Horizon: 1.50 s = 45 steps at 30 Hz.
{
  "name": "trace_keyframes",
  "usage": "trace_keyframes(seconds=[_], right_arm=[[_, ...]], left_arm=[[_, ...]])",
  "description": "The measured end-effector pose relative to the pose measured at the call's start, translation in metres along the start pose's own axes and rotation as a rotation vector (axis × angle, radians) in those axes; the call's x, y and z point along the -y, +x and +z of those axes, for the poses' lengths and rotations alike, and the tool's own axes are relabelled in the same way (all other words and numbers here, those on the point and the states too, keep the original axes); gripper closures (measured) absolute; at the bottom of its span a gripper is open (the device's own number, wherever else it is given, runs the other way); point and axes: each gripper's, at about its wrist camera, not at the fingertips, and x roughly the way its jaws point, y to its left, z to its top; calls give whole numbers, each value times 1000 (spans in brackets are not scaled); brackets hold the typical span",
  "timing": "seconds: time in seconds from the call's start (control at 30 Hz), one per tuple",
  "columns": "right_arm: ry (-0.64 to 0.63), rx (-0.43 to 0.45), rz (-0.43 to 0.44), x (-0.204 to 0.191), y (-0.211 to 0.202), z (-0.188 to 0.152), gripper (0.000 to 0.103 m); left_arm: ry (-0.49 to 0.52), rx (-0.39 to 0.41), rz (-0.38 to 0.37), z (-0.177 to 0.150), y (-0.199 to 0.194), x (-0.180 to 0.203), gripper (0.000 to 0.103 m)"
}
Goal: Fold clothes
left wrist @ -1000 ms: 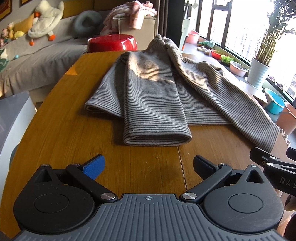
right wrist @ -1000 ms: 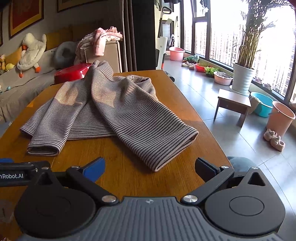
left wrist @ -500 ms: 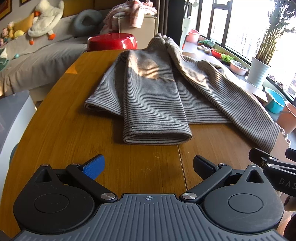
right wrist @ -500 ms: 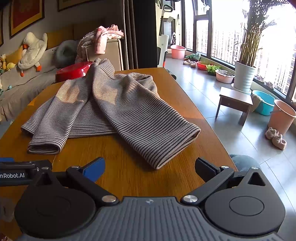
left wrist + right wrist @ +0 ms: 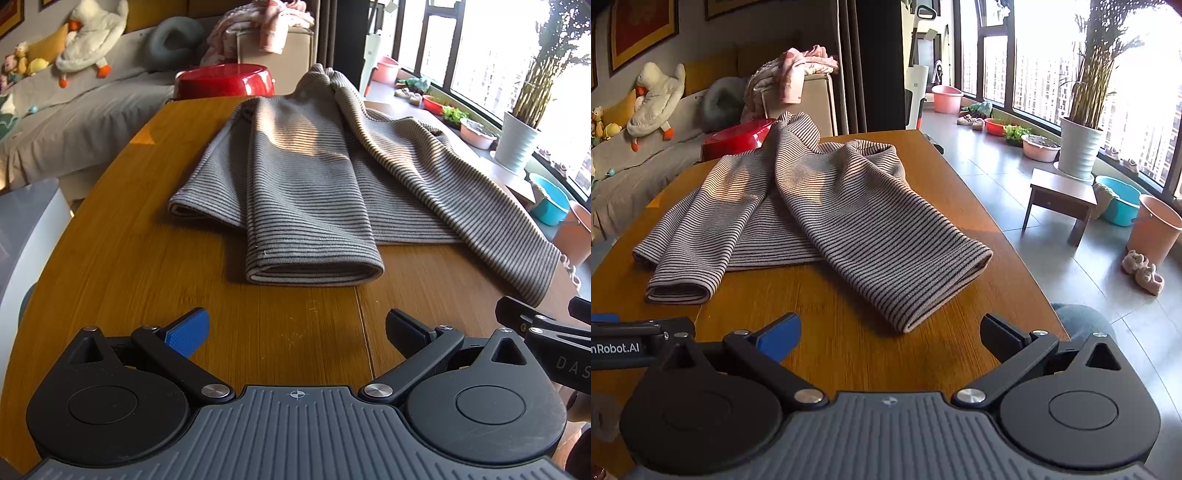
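A grey striped pair of trousers point(image 5: 317, 184) lies spread on the wooden table point(image 5: 147, 258), its waist at the far edge. One leg end point(image 5: 314, 269) points toward my left gripper point(image 5: 295, 328), which is open and empty a short way in front of it. The other leg point(image 5: 886, 236) runs diagonally to the right, its cuff point(image 5: 945, 291) just ahead of my right gripper point(image 5: 890, 332), also open and empty. Each gripper shows at the edge of the other's view.
A red basin point(image 5: 225, 79) stands beyond the table's far end, with a sofa and plush toys point(image 5: 92, 29) behind. To the right are a small stool point(image 5: 1060, 195), a potted plant point(image 5: 1078, 144), several tubs and slippers point(image 5: 1143, 266) on the tiled floor.
Both grippers have crept slightly forward toward the leg ends; the trousers have not moved and both grippers stay open.
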Motion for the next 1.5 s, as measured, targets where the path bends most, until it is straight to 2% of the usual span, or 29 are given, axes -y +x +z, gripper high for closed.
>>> trace_keyframes(seconds=[1.5], right_arm=[[12, -30, 13, 4, 4, -3, 0]], left_arm=[[-6, -15, 0, -2, 0, 2, 0]])
